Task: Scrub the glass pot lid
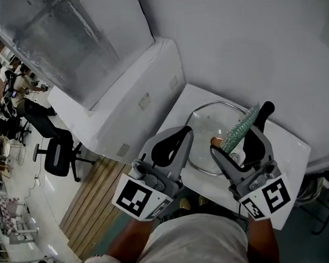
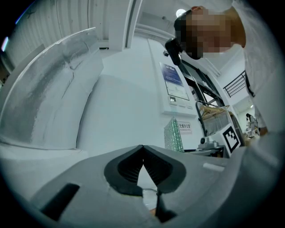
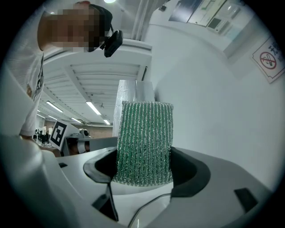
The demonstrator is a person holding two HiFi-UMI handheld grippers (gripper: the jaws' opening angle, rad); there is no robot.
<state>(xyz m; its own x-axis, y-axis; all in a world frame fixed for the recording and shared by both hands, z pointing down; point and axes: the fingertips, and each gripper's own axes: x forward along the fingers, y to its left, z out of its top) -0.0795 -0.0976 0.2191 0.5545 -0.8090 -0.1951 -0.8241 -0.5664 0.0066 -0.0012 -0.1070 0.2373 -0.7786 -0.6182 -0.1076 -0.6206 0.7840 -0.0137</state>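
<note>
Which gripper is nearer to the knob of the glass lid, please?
Right. The right gripper, shut on the green scrub pad, is over the glass lid, just beside the knob. The left gripper, fingers shut, is at the lid's left rim.

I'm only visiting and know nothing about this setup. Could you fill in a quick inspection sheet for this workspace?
Surface: white table, bare around the lid.
Job's things: glass pot lid lies flat on the table; green scrub pad is held over it.
Clutter: nothing seen.
Grippers: left tongs shut, nothing between them; right tongs shut on the green scrub pad.
Cables: nothing seen on the table.
Surroundings: white walls behind the table; black office chair and wooden floor strip to the left.
</note>
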